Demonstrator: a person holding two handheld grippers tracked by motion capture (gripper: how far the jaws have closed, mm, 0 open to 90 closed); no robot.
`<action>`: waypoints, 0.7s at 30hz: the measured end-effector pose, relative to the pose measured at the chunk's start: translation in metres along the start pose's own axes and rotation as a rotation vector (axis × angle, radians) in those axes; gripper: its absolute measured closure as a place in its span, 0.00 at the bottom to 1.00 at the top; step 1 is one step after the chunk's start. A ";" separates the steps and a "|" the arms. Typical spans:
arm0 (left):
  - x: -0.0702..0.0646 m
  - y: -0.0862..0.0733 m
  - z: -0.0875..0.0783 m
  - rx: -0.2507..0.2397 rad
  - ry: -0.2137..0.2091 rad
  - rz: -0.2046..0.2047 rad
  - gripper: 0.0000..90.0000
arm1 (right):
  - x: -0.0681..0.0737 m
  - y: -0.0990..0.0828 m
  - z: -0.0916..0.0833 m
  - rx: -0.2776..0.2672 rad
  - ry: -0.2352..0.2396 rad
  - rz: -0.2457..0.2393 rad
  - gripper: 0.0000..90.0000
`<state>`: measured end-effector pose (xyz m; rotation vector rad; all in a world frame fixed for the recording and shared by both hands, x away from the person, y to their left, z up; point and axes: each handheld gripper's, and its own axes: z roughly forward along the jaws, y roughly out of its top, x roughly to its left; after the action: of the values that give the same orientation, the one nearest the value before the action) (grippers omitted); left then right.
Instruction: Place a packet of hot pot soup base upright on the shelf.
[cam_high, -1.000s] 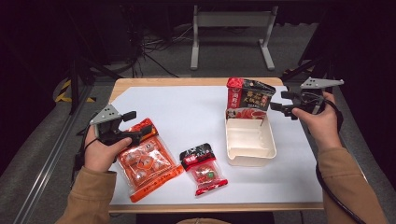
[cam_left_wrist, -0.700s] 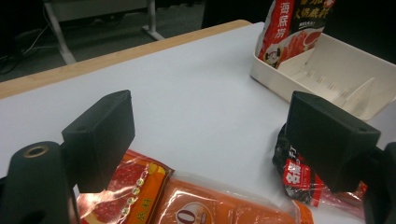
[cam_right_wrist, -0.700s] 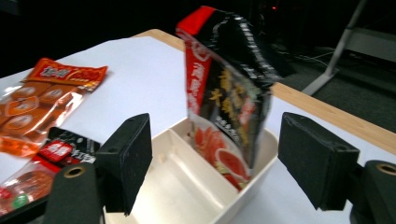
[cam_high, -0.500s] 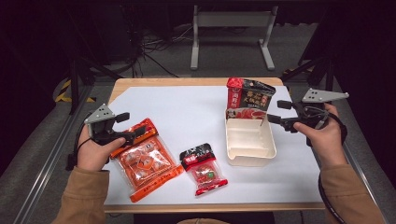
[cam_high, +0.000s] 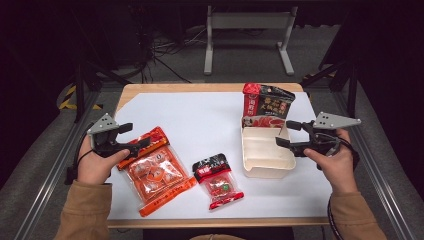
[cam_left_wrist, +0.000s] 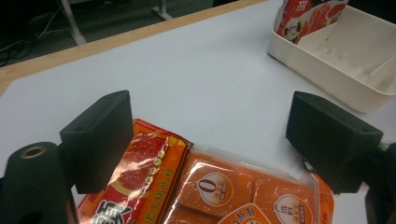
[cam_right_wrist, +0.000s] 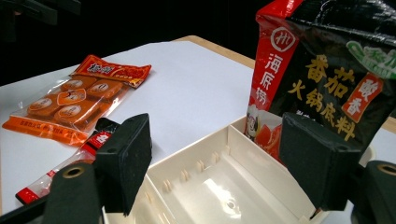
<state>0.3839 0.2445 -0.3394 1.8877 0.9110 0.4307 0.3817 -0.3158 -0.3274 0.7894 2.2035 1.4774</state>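
Orange snack packet (cam_left_wrist: 224, 186) lies on the desk (cam_high: 200, 115) just beneath the left hand-held gripper (cam_high: 134, 138), jaws wide and empty. Right hand-held gripper (cam_high: 282, 134), also open and empty, hovers beside the white tray (cam_high: 265, 160). Next move likely: lower and close on the packet.

My jaws look like matt black plastic. Under my left gripper (cam_high: 131, 140) sits a glossy clear-film orange snack pack (cam_left_wrist: 224, 186). By my right gripper (cam_high: 291, 134), the cream tray (cam_right_wrist: 224, 186) is smooth plastic, probably, and the black sauce pouch (cam_right_wrist: 336, 70) is shiny foil-like. The table (cam_high: 200, 125) top is matt white, wood-edged.
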 end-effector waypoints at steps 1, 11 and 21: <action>0.001 -0.001 -0.001 -0.001 0.002 -0.002 0.18 | 0.001 -0.001 0.002 0.018 0.001 -0.004 0.29; 0.012 -0.014 0.000 -0.037 0.092 0.002 0.18 | 0.010 -0.003 0.008 0.030 0.005 -0.029 0.27; 0.038 -0.046 0.009 0.018 0.157 -0.064 0.20 | 0.014 -0.002 0.016 0.030 0.037 -0.039 0.27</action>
<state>0.3963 0.2789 -0.3872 1.8548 1.0797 0.5394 0.3796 -0.2957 -0.3355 0.7297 2.2600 1.4546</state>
